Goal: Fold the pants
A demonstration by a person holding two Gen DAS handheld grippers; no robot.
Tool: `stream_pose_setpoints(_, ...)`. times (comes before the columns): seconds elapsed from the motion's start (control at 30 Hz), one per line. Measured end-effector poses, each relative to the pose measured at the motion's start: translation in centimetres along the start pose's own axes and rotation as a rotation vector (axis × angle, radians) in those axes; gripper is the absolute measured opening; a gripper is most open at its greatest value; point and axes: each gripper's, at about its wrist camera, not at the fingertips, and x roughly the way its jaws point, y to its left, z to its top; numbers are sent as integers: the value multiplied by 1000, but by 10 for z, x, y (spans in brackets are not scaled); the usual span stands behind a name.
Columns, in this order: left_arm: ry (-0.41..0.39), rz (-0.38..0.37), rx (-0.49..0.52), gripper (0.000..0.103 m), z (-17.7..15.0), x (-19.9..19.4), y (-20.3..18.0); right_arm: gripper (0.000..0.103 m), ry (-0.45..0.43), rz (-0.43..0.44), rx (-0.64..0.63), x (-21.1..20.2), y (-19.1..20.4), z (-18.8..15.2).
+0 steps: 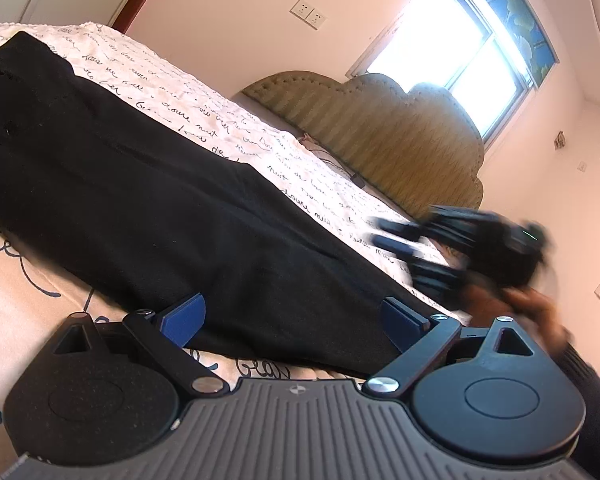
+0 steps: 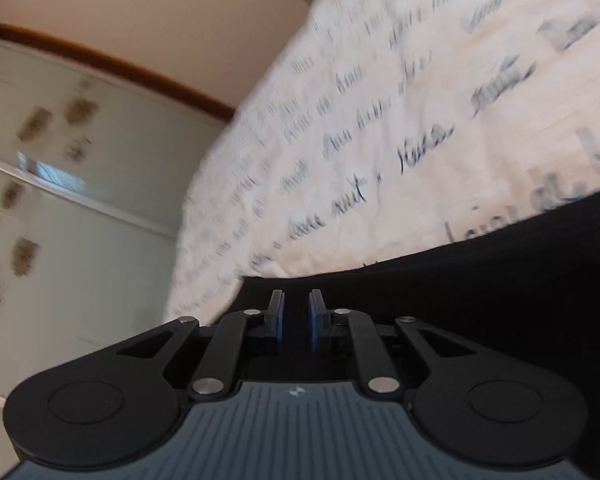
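Left wrist view: black fabric pants (image 1: 132, 184) lie flat and lengthwise on the cream bedspread printed with dark script (image 1: 236, 128). The left gripper (image 1: 296, 320) stands wide open at their near end, blue pads either side of the cloth edge, apparently placed to take it. The right gripper (image 1: 396, 240) shows blurred over the far edge. Padded olive headboard (image 1: 380, 132), bright window (image 1: 452, 44), pink walls.

Right wrist view: right gripper (image 2: 297, 316) jaws narrow, a slim gap, nothing visibly between; pants (image 2: 480, 292) directly beneath. Pale wardrobe doors (image 2: 80, 184) left.
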Motion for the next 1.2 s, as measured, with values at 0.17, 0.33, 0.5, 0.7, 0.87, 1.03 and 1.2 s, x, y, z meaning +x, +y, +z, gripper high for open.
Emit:
stream_pose_setpoints(0.17,6,16,28,98,-1,3,-4,37,-293,-29,113,-136,-46,-33)
stream_pose_setpoints(0.33,17,45,78,100,-3,5,-11,78,-653,-134,276,-263,-105,-64)
stream_pose_setpoints(0.5,27,79,121,100,-3,6,-15,78,-690,-249,404,-294,-145,-60)
stream_pose_setpoints(0.7,42,121,176,100,-5,8,-23,77,-670,-283,391,-272,-159,-38)
stream_pose_setpoints(0.87,57,155,219,100,-7,10,-28,76,-759,-244,366,-269,-170,-28)
stream_pose_setpoints(1.03,74,196,271,101,-10,12,-38,70,-780,-303,259,-260,-166,-30)
stream_pose_setpoints(1.2,103,276,367,101,-13,17,-56,25,-814,-257,319,-262,-188,-37)
